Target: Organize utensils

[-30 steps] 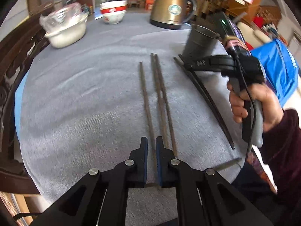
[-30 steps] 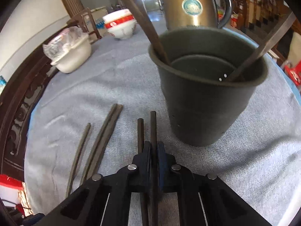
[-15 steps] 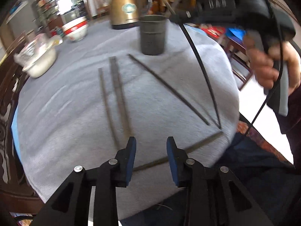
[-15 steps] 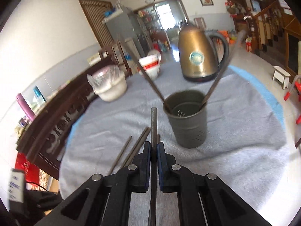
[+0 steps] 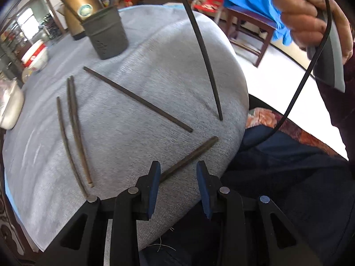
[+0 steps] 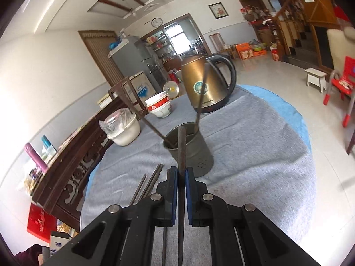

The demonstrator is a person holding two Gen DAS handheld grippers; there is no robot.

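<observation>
My right hand-held gripper [image 6: 181,191] pinches one chopstick [image 6: 182,155], raised near the utensil holder [image 6: 190,153]; it needs tipping in. My left hand-held gripper [image 5: 177,186], spread, straddles another chopstick [image 5: 188,157] on the surface [image 5: 155,55].

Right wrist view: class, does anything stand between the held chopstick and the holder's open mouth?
Nothing visible does. The right gripper holds the chopstick pointing at the holder; two chopsticks already inside lean against its rim.
</observation>
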